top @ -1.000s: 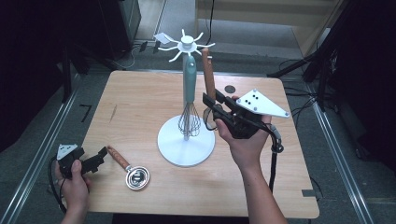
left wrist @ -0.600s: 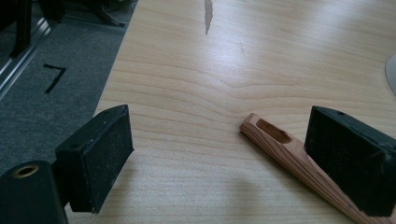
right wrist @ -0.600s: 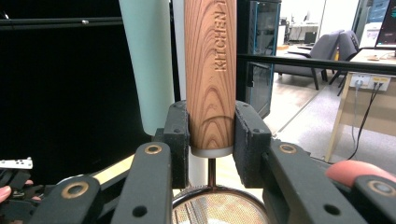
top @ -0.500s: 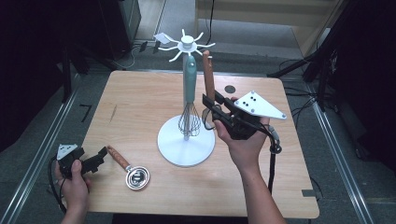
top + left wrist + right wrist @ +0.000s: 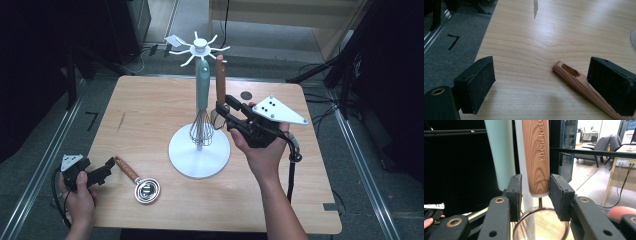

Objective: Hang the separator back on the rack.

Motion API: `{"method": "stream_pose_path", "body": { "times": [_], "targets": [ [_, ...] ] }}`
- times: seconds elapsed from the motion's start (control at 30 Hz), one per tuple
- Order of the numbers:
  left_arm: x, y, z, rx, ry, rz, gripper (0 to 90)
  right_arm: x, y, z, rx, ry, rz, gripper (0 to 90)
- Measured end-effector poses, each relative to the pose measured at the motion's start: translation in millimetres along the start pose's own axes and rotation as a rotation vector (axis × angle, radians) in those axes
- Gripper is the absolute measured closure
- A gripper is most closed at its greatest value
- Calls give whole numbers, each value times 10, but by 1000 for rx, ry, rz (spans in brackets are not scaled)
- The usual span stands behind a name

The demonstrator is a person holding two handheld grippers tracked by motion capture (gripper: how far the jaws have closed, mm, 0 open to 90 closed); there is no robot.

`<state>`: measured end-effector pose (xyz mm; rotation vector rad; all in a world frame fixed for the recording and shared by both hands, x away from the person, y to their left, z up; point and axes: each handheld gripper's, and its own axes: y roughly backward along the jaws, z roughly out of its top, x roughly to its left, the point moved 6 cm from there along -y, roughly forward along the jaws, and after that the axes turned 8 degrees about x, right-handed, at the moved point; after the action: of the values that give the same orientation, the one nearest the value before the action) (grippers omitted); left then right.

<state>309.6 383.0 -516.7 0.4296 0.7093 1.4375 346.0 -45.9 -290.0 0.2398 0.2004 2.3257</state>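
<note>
A white utensil stand point(image 5: 199, 159) is on the table with a teal-handled whisk point(image 5: 202, 125) hanging from it. Beside the whisk hangs a wooden-handled utensil point(image 5: 220, 82). My right gripper point(image 5: 220, 113) is around its lower handle point(image 5: 536, 157). The jaws have just been opening, and the handle sits between the pads point(image 5: 560, 195) with small gaps, so the gripper is open. A round metal rim point(image 5: 541, 222) hangs below the handle. My left gripper point(image 5: 107, 167) is open low at the table's front left. The wooden handle point(image 5: 574, 77) of a small metal scoop point(image 5: 146, 190) lies by its right jaw.
The stand's hooks point(image 5: 200, 47) fan out at the top above the table's far half. A dark round spot point(image 5: 245, 95) marks the table point(image 5: 150, 115) behind my right hand. Grey floor with a "7" mark point(image 5: 453, 41) runs along the table's left edge.
Both hands stay where they were. The right gripper's jaws stand slightly wider around the hanging wooden handle.
</note>
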Motion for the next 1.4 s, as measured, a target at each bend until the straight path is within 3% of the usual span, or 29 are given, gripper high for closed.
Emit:
{"method": "stream_pose_path", "body": {
  "times": [0.13,0.33,0.57,0.77,0.87,1.17,1.4],
  "targets": [
    [0,0,0,0,0,0,80,-28,22,33,-11,-6,-9,695],
    [0,0,0,0,0,0,80,-106,44,138,-16,-4,-63,900],
    [-1,-1,0,-1,-1,0,80,-167,-21,277,-26,-12,-76,900],
    [-3,-2,0,-1,-2,0,80,-208,-130,489,-66,49,-66,900],
    [-1,-2,0,-1,-1,-1,80,-167,-146,575,-81,56,-46,900],
    [-2,-2,0,-1,-2,-1,80,-38,-142,512,-78,65,-8,900],
    [-3,-2,0,-1,-2,0,80,31,-85,574,-93,78,2,900]
  ]
}}
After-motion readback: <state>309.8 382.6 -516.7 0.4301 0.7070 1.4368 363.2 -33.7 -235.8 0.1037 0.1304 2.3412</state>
